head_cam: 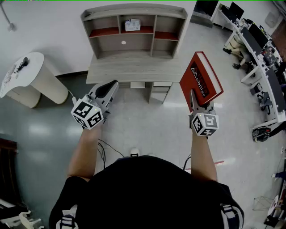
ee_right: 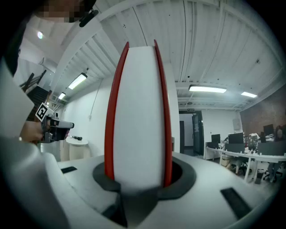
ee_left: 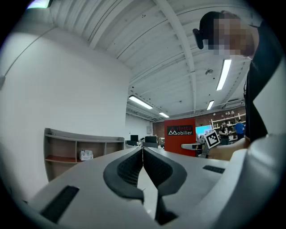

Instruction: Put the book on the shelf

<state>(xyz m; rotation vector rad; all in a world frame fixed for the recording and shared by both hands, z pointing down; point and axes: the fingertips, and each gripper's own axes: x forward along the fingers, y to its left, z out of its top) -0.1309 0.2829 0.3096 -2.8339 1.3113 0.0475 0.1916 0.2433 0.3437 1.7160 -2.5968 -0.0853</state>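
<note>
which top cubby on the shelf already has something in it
The middle top cubby of the shelf: a small white box sits on its red board. The left top cubby and right top cubby look empty.

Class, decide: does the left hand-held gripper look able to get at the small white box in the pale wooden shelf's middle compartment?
Probably yes: the left hand-held gripper is empty, and nothing stands between it and the small white box, though its shut jaws must open first.
</note>
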